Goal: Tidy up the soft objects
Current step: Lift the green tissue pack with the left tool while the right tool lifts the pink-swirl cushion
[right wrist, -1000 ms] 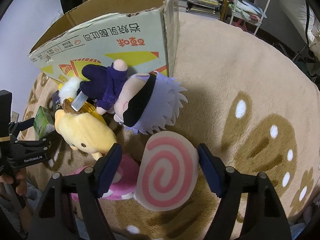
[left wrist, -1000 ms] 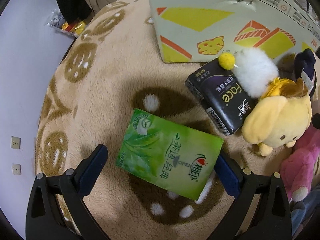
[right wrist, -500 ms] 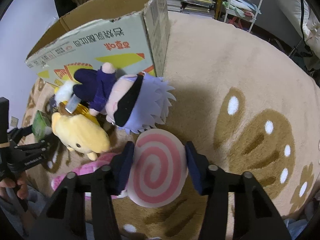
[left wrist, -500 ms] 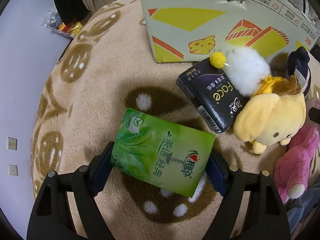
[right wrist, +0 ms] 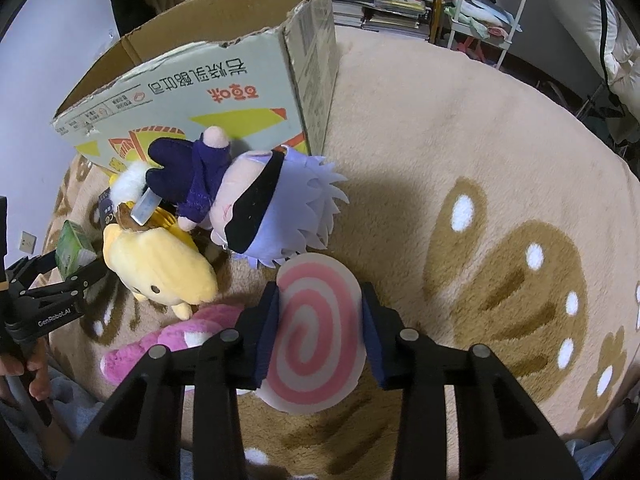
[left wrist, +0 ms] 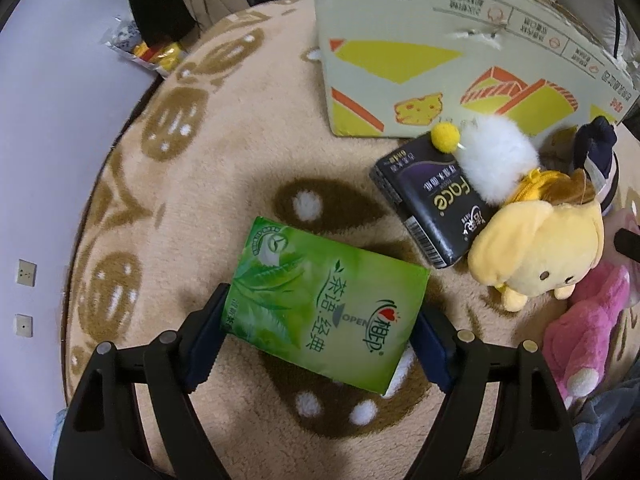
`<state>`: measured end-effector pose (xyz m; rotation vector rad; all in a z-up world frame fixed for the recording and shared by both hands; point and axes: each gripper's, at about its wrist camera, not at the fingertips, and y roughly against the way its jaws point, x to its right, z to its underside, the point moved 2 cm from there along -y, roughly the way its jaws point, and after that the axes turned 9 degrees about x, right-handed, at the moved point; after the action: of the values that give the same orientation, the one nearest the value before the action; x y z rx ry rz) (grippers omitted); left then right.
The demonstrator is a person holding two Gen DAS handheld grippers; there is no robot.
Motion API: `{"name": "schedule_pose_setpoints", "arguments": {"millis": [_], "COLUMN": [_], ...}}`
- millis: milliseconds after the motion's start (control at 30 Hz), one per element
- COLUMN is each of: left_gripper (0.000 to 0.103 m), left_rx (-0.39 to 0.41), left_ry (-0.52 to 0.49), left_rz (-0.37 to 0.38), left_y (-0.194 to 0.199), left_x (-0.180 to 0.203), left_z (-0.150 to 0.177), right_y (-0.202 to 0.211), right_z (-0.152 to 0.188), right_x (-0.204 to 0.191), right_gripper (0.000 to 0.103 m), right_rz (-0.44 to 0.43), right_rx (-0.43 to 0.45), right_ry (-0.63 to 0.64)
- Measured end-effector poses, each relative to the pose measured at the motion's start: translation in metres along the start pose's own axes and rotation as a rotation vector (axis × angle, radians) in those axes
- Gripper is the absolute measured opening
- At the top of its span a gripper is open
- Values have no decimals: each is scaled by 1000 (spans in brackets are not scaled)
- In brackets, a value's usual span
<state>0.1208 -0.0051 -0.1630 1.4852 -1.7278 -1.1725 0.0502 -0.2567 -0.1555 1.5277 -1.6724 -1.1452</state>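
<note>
Green tissue pack (left wrist: 326, 306) and swirl cushion (right wrist: 318, 332) — each pinched between jaws.

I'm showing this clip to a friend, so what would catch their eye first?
Probably the pink-and-white swirl plush clamped in the right tongs, and the green tissue pack clamped in the left tongs. Behind them a pile of plush toys, with a yellow dog, lies on the rug by a big cardboard box.
</note>
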Motion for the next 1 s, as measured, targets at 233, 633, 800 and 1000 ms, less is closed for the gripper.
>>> {"name": "schedule_pose_setpoints", "arguments": {"millis": [233,633,800,1000], "left_gripper": [81,81,81,81], "left_rx": [36,162,255,393], "left_ry": [-20,-38,-5,55], "left_rz": [-9,-40,-42,-30], "left_y": [15,62,90,128], "left_x": [4,6,-1,-12], "left_z": [0,4,4,3], "right_y": [8,56,86,120], "right_z": [2,-1,-3,-4], "right_x": [-2,-14,-23,-28], "right_gripper": [40,40,37,37], "right_rz": [3,-47,-51,-80], "right_rx": [20,170,294,423], "right_ry": [6,12,42,64]}}
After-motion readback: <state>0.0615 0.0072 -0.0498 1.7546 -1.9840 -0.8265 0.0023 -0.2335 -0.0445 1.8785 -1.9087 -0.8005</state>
